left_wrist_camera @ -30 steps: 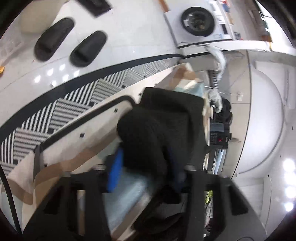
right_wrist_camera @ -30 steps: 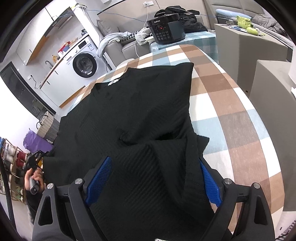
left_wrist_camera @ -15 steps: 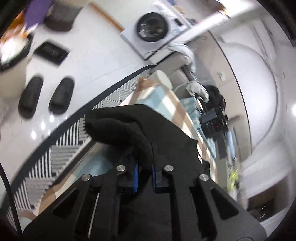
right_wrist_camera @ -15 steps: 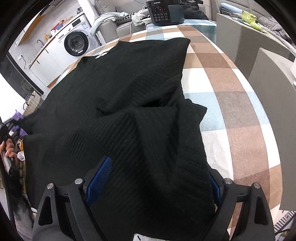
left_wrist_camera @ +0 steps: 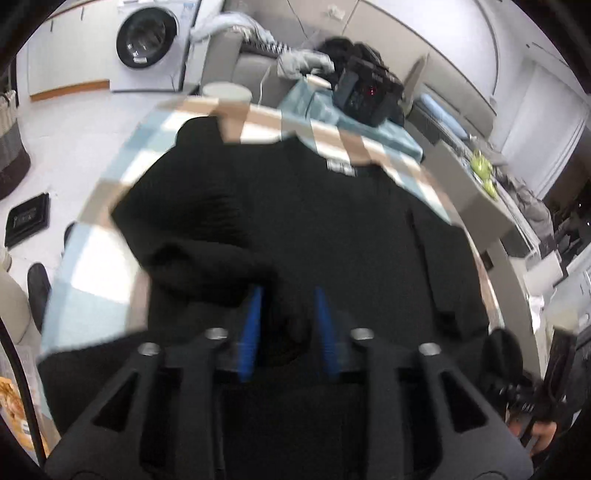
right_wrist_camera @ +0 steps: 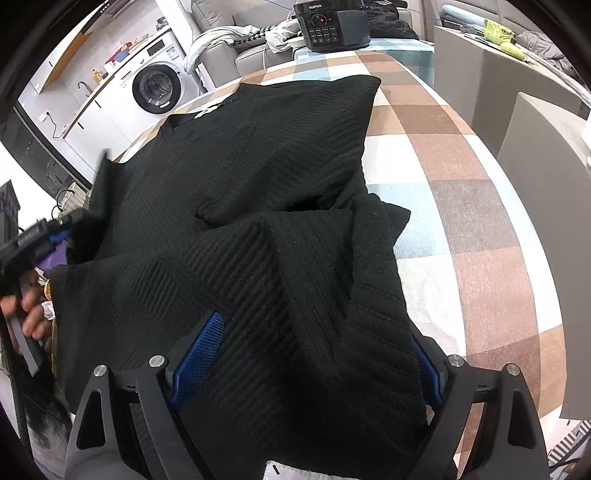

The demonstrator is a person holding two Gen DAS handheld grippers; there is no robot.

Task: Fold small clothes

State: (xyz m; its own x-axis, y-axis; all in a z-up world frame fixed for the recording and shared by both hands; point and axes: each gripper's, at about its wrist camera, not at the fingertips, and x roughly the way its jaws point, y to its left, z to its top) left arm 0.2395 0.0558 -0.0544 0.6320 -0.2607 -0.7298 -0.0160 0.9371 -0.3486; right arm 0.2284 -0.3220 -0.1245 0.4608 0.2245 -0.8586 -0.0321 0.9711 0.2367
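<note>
The left gripper [left_wrist_camera: 288, 317] has its blue-padded jaws opening, with a gap between the pads; a dark fold of the black ribbed sweater [left_wrist_camera: 295, 221] sits between them, though motion blur hides whether either pad touches it. Just to the left of the jaws a bunched sleeve [left_wrist_camera: 199, 266] humps up from the garment. The right gripper [right_wrist_camera: 306, 354] holds its jaws spread wide, and the sweater's near edge lies draped across the space between the pads, rising in a loose ridge [right_wrist_camera: 295, 258]; the left pad is bare and the right one mostly covered by cloth, so no pinch is visible.

The sweater lies spread over a table covered by a checked cloth [right_wrist_camera: 461, 192] in brown, blue and white squares, its collar with a small label [left_wrist_camera: 341, 166] toward the far edge. In the right wrist view a hand [right_wrist_camera: 29, 310] grips the left tool's handle at the garment's left side.

Beyond the table stand a black multicooker [right_wrist_camera: 332, 24], a grey sofa piled with clothes [right_wrist_camera: 229, 44] and a white washing machine [right_wrist_camera: 157, 86].
</note>
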